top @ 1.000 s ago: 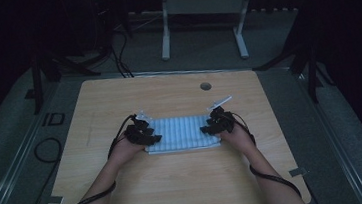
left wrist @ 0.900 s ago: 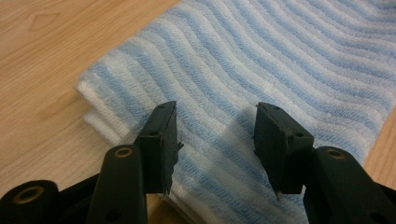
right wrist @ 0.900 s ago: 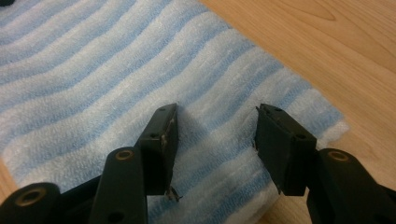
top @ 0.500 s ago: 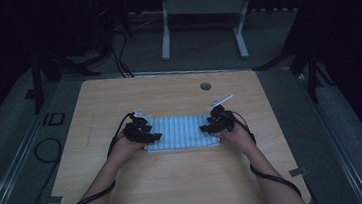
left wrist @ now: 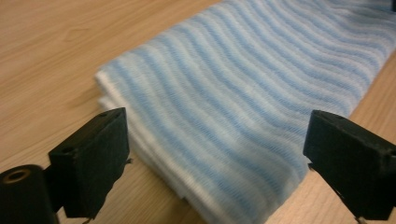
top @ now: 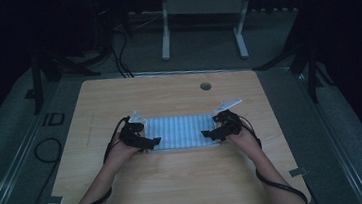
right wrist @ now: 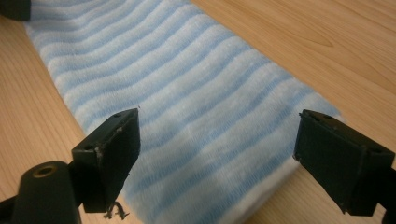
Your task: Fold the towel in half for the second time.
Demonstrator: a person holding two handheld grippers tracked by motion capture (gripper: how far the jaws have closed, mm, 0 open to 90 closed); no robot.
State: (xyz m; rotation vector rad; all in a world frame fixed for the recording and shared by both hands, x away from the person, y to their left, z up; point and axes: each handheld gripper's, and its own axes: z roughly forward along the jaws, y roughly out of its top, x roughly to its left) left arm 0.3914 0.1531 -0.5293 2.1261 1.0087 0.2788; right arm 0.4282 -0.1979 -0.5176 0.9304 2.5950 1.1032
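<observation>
Left gripper (top: 145, 141) at left end of folded blue-and-white striped cloth (top: 181, 131), jaws spread wide either side of its near corner, not touching. Cloth lies flat mid light wooden table (top: 176, 183); far end cut off in both gripper views. Right gripper (top: 212, 133) at right end, jaws wide apart too, gripping nothing. Room beyond dark, hard to read

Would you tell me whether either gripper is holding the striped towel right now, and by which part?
Nothing is held: the left gripper and right gripper are both open over opposite ends of the folded towel.
</observation>
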